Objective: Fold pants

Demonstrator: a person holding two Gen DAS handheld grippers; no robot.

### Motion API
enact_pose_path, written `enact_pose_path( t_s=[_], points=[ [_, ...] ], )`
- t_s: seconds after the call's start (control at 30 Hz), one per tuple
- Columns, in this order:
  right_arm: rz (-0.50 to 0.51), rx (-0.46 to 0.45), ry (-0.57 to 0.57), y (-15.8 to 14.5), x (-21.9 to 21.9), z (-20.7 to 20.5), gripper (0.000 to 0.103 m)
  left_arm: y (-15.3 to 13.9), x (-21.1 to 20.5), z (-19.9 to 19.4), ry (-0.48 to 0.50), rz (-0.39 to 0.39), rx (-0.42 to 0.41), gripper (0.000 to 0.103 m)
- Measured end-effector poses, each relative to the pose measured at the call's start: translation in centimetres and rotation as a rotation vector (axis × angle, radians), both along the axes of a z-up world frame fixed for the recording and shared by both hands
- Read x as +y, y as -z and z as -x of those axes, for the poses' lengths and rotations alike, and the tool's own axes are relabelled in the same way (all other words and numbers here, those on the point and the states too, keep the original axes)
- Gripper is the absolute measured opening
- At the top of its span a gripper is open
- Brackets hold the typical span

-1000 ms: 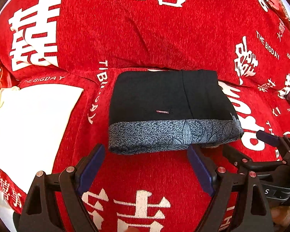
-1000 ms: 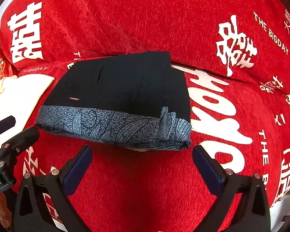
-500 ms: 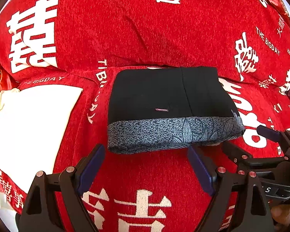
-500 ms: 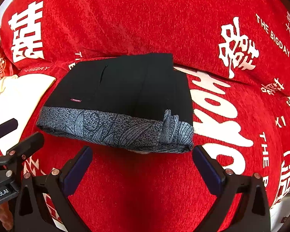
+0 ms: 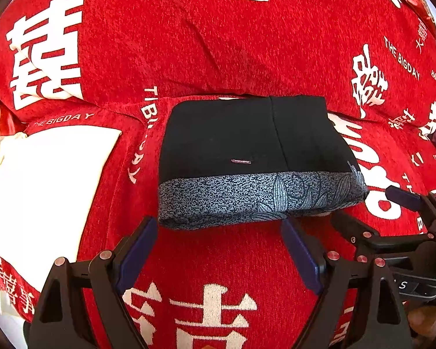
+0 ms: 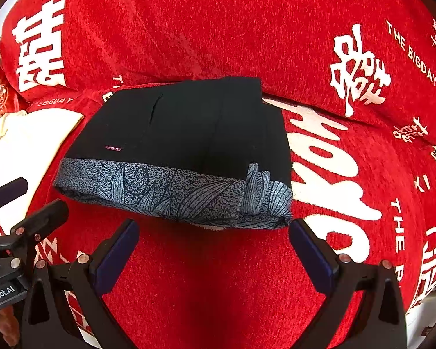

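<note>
- A white cloth (image 5: pixel 43 180) lies at the far left on the red sofa cover (image 5: pixel 218 43), apart from the work.
- The left claw (image 5: pixel 218 226) hangs open and empty, just short of the near edge of the pants (image 5: pixel 247 145).
- The pants lie as a compact folded bundle, long axis running left to right, grey patterned waistband (image 6: pixel 171 192) facing both claws, black cloth behind it.
- The right claw (image 6: pixel 212 226) also stands open and empty, its fingers bracketing the bundle's right half.
- Both claws sit about equally near; the fold looks finished, so I judge no further grasp is needed.
</note>
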State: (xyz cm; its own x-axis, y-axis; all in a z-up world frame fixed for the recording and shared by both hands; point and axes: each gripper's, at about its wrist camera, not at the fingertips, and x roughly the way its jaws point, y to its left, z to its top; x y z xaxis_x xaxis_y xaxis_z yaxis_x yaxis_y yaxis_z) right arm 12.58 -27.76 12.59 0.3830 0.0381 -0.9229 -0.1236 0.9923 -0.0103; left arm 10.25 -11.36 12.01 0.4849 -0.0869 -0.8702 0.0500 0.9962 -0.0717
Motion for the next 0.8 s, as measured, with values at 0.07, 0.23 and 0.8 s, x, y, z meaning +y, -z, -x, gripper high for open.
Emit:
enact_pose_path(
  t_s=[0.07,0.23,0.8],
  points=[
    [0.0,0.001,0.0,0.07,-0.03,0.01,0.103,0.08,-0.03,-0.05,0.003,0.0,0.003,0.087],
    [0.0,0.002,0.001,0.16,-0.06,-0.04,0.103,0.26,-0.09,-0.15,0.003,0.002,0.009,0.087],
    [0.005,0.009,-0.01,0.79,0.01,-0.72,0.103,0.9,-0.01,-0.65,0.006,0.006,0.023,0.087]
  ],
)
